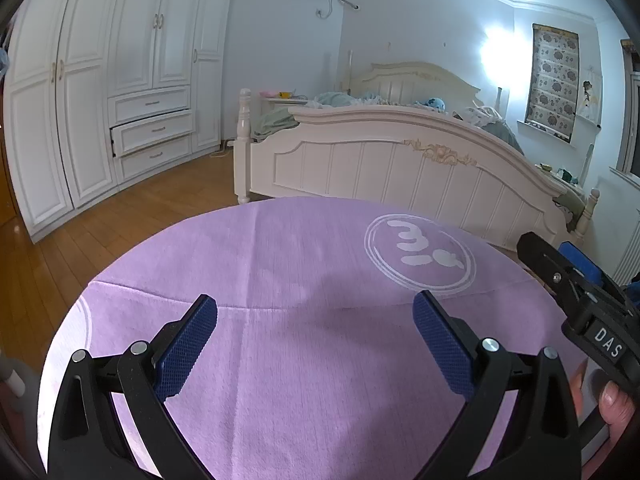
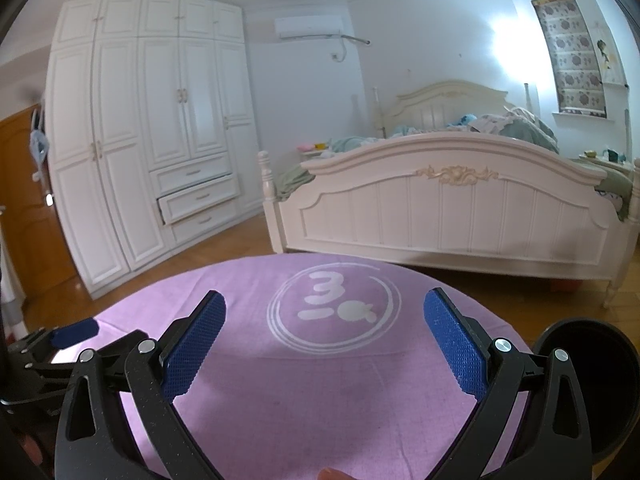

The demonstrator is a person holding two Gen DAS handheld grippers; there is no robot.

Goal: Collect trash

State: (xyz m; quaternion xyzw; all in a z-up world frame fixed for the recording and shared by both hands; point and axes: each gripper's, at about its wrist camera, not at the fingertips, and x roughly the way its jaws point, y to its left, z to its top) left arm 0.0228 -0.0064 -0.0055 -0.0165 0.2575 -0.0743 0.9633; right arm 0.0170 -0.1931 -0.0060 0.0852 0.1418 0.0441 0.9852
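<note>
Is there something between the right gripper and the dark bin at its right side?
Nothing visible blocks it. The right gripper hangs open over the bare purple cloth, and the dark bin stands just beyond the cloth's right edge. No trash shows in either view.

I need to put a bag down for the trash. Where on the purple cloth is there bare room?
The purple cloth lies bare across its middle, from the white circle logo back to the open left claw and open right claw. No trash shows on it. The right edge is tighter: a dark bin stands beside it.
</note>
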